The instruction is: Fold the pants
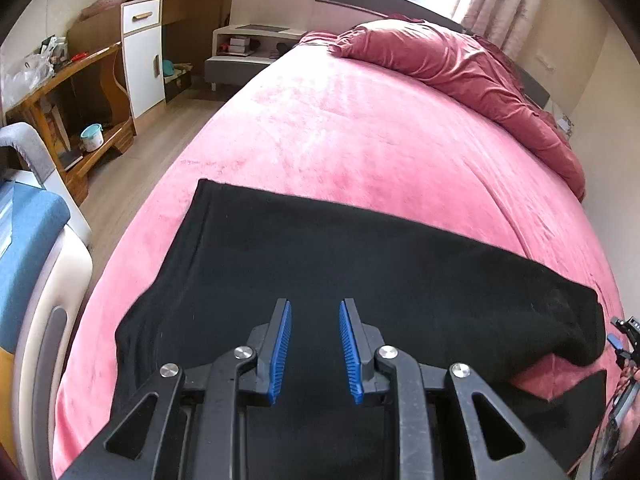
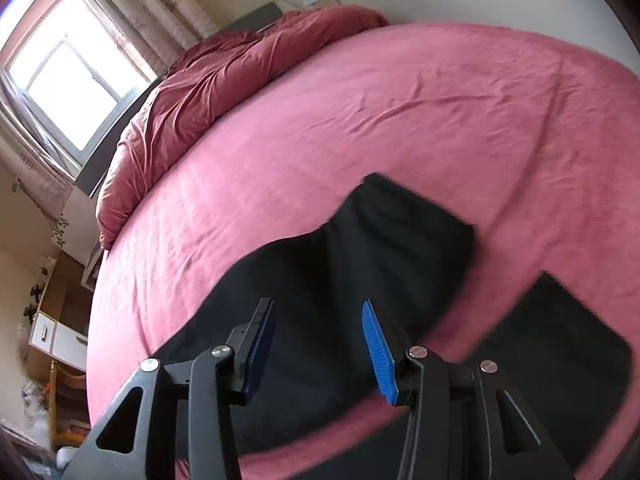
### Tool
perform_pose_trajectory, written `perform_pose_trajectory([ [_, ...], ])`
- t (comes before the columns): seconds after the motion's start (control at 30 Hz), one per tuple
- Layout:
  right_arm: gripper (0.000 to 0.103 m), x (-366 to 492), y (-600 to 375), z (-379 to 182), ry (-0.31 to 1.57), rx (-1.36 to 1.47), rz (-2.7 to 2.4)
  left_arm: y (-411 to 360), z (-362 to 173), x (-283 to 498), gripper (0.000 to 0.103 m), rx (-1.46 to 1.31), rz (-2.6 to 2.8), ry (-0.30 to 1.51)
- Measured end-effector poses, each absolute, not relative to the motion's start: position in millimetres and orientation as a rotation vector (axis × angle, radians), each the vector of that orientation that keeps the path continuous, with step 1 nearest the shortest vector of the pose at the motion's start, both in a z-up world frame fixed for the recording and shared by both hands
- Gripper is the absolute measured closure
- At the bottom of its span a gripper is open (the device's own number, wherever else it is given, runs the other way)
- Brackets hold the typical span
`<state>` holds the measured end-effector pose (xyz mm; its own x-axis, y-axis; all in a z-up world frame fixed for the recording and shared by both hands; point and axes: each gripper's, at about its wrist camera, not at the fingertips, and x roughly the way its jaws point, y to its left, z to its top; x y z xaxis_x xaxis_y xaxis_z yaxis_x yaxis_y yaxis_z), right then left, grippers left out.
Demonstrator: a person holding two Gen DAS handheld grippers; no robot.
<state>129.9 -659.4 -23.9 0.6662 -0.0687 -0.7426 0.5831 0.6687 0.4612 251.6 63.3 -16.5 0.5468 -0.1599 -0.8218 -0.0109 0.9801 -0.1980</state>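
Black fabric pants (image 1: 360,280) lie partly folded on the pink plush bed (image 1: 360,128). The left claw (image 1: 315,350) hovers over them, spread and empty. The right claw (image 2: 320,344) is also spread, holding nothing. For a neat next fold, pinch matching edges and keep them aligned.

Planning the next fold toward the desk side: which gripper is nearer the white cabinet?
Left. The left gripper is over the black pants' end on the white cabinet's side; the right gripper is over their other end, farther from it.
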Motion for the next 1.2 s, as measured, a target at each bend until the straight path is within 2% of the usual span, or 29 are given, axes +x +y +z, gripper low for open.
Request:
perform_pose_trajectory([
  [0.3,0.057,179.7,-623.4,-39.7,0.83,0.759,-0.349,76.7,-36.4,291.5,0.078,-0.274,-0.069,1.08],
  [0.4,0.05,188.8,-614.5,-34.2,0.869,0.75,-0.352,79.6,-38.2,306.4,0.077,-0.302,-0.069,1.123],
  [0.6,0.049,210.4,-610.2,-20.0,0.951,0.752,-0.351,82.1,-30.4,335.8,0.077,-0.331,-0.063,1.125],
  [0.7,0.036,222.3,-605.5,-19.5,0.974,0.756,-0.353,84.8,-35.0,361.6,0.076,-0.38,-0.027,1.145],
  [0.9,0.036,252.4,-594.8,-27.3,1.066,0.661,-0.418,102.4,-47.1,397.3,0.076,-0.412,0.063,1.21],
  [1.03,0.036,243.5,-594.1,-33.5,1.039,0.695,-0.372,139.0,-41.4,399.5,0.076,-0.423,0.119,1.147],
  [1.2,0.036,219.6,-597.4,-42.6,0.986,0.721,-0.323,170.3,-57.2,399.2,0.074,-0.477,0.097,1.152],
])
